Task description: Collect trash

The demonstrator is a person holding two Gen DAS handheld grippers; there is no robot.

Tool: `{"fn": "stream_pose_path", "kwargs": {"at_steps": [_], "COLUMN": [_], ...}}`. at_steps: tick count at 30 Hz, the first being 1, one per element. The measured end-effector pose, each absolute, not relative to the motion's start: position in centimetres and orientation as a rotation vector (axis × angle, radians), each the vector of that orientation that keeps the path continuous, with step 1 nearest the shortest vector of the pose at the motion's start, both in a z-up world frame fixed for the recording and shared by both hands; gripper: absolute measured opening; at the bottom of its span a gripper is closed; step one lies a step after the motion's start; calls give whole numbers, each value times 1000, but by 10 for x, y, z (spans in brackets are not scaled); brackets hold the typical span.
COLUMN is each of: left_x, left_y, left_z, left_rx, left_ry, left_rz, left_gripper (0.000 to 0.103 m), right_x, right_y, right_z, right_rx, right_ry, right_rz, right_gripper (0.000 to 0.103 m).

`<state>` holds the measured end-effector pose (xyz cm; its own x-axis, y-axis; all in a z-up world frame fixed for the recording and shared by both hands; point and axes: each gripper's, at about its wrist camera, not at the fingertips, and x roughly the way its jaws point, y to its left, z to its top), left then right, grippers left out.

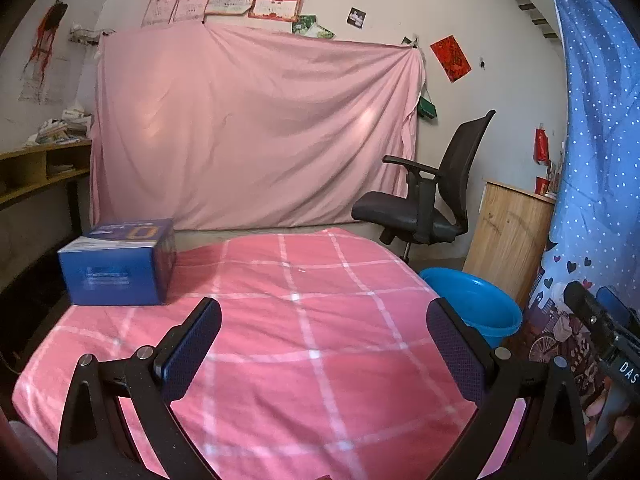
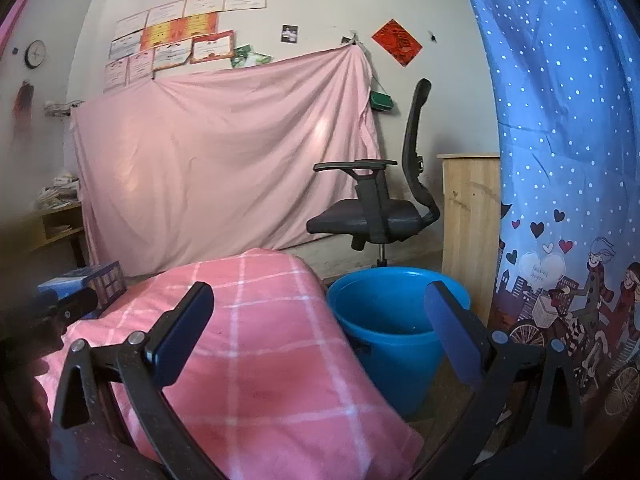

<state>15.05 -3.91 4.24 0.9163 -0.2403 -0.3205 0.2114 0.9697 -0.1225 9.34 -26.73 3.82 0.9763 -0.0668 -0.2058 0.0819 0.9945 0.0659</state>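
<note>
Grippers both spread wide, nothing held. Left gripper [image 1: 324, 320] hovers over the pink checked blanket [image 1: 320, 320], lower centre of the left wrist view; right gripper [image 2: 316, 308] sits at lower centre of its own view, straddling the blanket's edge and the blue bucket [image 2: 384, 340].

Only candidate trash on the blanket: blue box [image 1: 118, 264], centre left in the left view, resting flat near the far left corner. In the right view it is a sliver at far left [image 2: 86, 276]. Bucket stands on the floor just beside the blanket's right edge, mid right in the left view [image 1: 486, 304]; I can't make out anything inside it.

Step, as I read it: before any pick, nothing grasped yet. Next move likely calls for the left gripper reaching forward-left and closing across the box, then carrying it right, over the bucket. Box looks wide, so the jaw spread may be tight.
</note>
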Motion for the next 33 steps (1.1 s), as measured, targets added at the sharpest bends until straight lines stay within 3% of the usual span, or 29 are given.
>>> {"fn": "stream_pose_path", "kwargs": {"at_steps": [33], "left_x": [63], "left_y": [16], "left_z": [16], "left_rx": [-40], "left_ry": [289], "left_rz": [-171], "left_gripper": [101], "right_x": [19], "right_y": [-199], "right_z": [22], "right_rx": [40], "right_ry": [166], "right_rz": [-55], "right_gripper": [103]}}
